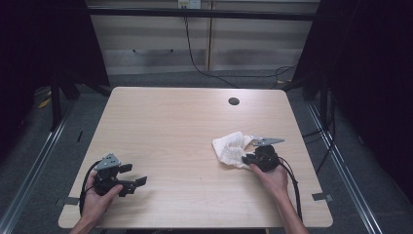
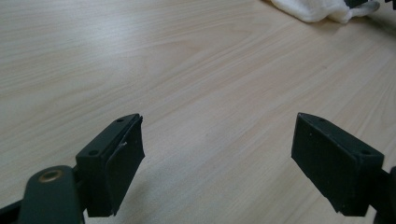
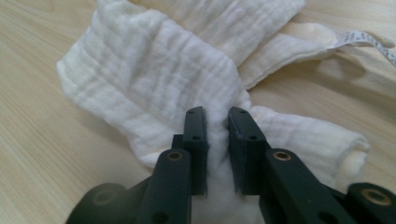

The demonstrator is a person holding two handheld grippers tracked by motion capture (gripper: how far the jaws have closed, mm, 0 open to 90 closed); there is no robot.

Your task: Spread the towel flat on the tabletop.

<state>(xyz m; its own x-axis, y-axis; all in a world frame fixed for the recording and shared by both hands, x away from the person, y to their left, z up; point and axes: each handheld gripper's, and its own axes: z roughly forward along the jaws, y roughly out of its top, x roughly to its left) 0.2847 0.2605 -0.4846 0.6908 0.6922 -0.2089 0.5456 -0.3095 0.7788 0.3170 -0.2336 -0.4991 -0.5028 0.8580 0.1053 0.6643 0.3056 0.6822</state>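
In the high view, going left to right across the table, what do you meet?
Left gripper, jaws open over bare table → white cloth → right gripper, pinching the cloth's near edge, held by the right hand.

The cloth (image 1: 232,148) lies bunched on the table (image 1: 185,126), right of centre. The right hand-held gripper (image 1: 247,158) sits at the cloth's near right edge, a fold between its jaws. The left hand-held gripper (image 1: 134,175) rests at the near left corner, well apart. A round hole (image 1: 234,101), apparently a cable port, lies behind the cloth.
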